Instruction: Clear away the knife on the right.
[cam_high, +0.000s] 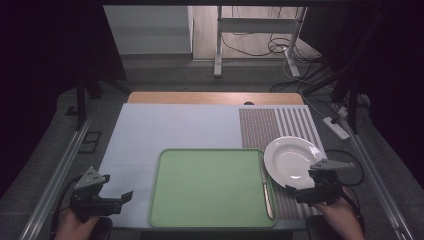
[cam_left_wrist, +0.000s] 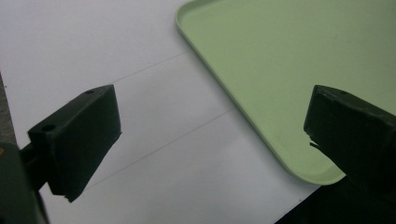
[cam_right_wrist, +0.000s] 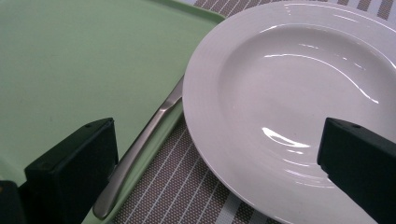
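A light green tray (cam_high: 210, 187) lies at the front middle of the table, with a metal knife (cam_high: 266, 192) along its right rim. A white plate (cam_high: 290, 160) sits on the striped placemat (cam_high: 275, 125), overlapping the tray's right edge. My right gripper (cam_high: 295, 192) is open at the plate's near edge; in the right gripper view the plate (cam_right_wrist: 299, 93) and knife (cam_right_wrist: 140, 140) lie between its jaws. My left gripper (cam_high: 125, 197) is open over the white table surface, left of the tray (cam_left_wrist: 280, 70), holding nothing.
The white mat (cam_high: 165, 130) covers most of the table, with a wooden strip (cam_high: 215, 97) at the far edge. Beyond stand a desk frame (cam_high: 260, 30), floor cables (cam_high: 270, 47) and a power strip (cam_high: 336, 127) at right. Metal rails (cam_high: 60, 170) flank the table.
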